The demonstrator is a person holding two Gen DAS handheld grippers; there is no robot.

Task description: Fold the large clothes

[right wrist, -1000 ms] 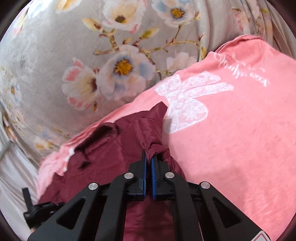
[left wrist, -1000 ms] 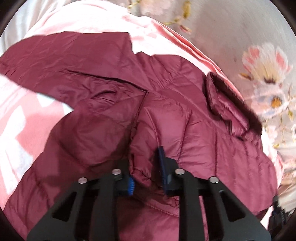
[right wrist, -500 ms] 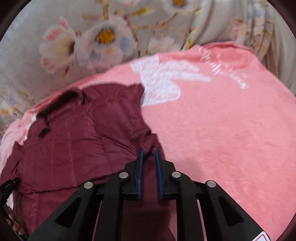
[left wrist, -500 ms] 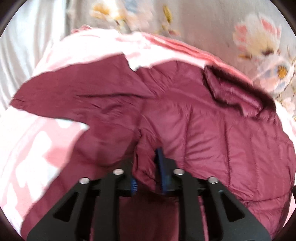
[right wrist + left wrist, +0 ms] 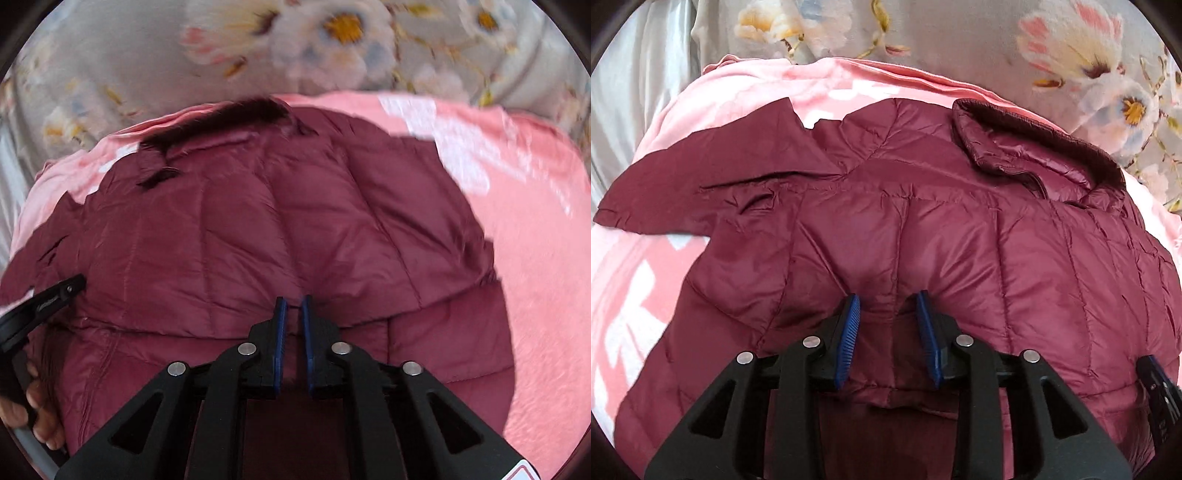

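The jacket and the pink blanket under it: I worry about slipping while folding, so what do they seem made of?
The jacket looks like thin, glossy nylon or polyester shell, quilted with stitched channels and puffy filling; the sheen suggests it is slick. The pink blanket looks like soft matte fleece or plush, with a fuzzy surface and white print.

Pink blanket (image 5: pixel 624 295) with white shapes spread over bed, reaching its left and right sides. Gray sheet (image 5: pixel 960 44) with big pink, white, yellow flowers at far edge. Plain pale cloth (image 5: pixel 639 70) in far left corner.
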